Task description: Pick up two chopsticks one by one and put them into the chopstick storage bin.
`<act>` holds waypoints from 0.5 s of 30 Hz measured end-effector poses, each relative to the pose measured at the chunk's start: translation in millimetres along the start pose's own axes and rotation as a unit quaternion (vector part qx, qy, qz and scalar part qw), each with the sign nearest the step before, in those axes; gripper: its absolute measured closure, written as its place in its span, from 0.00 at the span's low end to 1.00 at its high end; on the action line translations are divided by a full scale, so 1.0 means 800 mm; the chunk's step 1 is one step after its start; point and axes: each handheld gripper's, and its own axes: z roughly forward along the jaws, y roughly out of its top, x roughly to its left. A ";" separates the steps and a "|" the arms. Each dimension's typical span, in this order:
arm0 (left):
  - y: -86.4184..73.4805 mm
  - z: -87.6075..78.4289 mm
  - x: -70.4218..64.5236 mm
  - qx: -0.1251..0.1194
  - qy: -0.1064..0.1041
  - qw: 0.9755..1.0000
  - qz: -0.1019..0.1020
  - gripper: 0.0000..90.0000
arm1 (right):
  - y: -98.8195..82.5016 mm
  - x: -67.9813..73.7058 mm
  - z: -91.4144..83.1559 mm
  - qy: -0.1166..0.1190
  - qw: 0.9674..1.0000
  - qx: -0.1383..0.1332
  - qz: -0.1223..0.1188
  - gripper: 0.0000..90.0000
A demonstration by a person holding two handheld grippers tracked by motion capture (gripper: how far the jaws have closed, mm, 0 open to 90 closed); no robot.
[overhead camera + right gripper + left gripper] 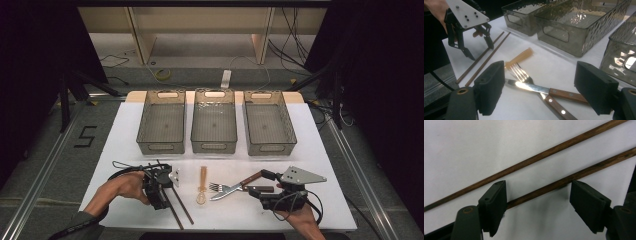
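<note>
Two dark brown chopsticks (176,200) lie side by side on the white table cover (125,135) at the front left. My left gripper (161,190) points down over them, open; in the left gripper view its jaws (540,202) straddle the nearer chopstick (594,168), while the other chopstick (536,157) lies beyond. A fork (223,188) and a knife (250,190), both wooden-handled, lie crossed at the front centre. My right gripper (261,182) stands open around their handles (564,96). An amber spoon (202,184) lies between the chopsticks and the fork.
Three empty grey bins stand in a row at the back: left (161,122), middle (214,121), right (268,122). The right gripper view shows the left gripper (481,51) over the chopsticks (484,60) and the spoon (520,57). Dark floor and rails surround the table.
</note>
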 end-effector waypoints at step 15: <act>-0.014 -0.004 -0.005 0.012 -0.013 1.000 -0.011 0.49 | 0.000 0.000 0.001 0.004 1.000 0.006 -0.002 0.29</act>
